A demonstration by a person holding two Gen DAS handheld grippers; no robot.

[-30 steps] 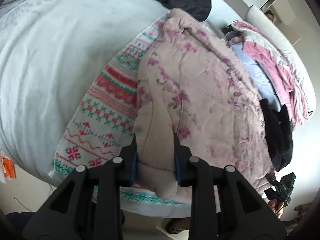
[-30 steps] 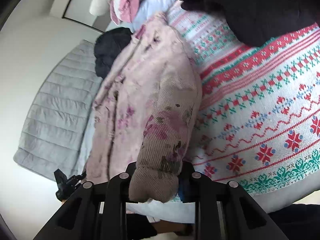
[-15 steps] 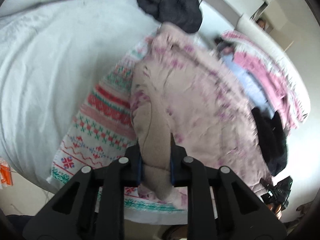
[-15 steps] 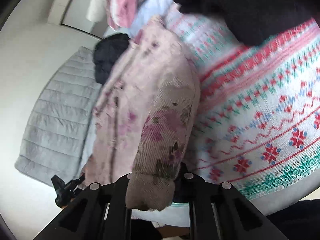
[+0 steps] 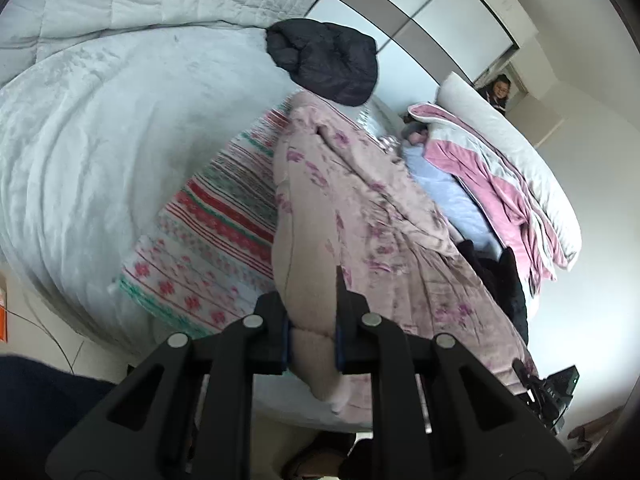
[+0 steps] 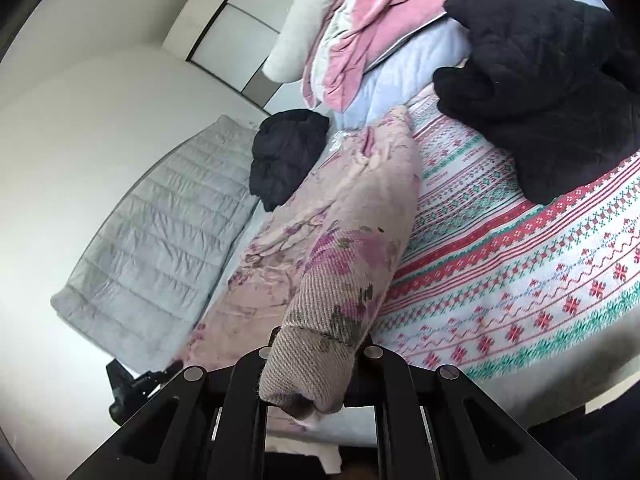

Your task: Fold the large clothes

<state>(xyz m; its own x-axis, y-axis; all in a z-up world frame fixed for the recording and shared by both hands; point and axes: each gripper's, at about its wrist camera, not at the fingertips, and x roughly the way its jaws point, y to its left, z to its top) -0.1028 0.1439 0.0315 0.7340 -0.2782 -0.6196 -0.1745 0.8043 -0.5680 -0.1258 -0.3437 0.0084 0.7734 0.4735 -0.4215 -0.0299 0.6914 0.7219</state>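
The left gripper [image 5: 311, 330] has its jaws closing, with a thick fold of the pink floral garment [image 5: 372, 216] pinched between the blue-edged pads; the cloth bulges out below the fingers. The right gripper [image 6: 316, 354] is nearly closed and clamps another bunched end of the same garment [image 6: 340, 240], a ribbed, flower-printed roll that hides the pads.

The garment lies stretched along the bed [image 5: 92, 152], from the near edge, where both grippers hold it raised, toward the far side. It rests partly on a patterned blanket [image 6: 520, 280] with red and green bands, which covers the bed's near corner and hangs slightly over its edge.

At the garment's far end, touching it, sits a dark puffy jacket [image 5: 326, 60]. A black fleece item [image 6: 540, 80] lies on the blanket, beside the garment. Beyond it are a pale blue cloth [image 6: 400, 68] and a pink-and-white cloth [image 6: 372, 12], heaped against a white pillow [image 5: 508, 148] along the bed's far edge. A grey quilt [image 6: 160, 240] covers the rest of the bed.

A person [image 5: 498, 90] stands in the far doorway. A small black device [image 5: 556, 392] sits low beside the bed; what it is cannot be determined.
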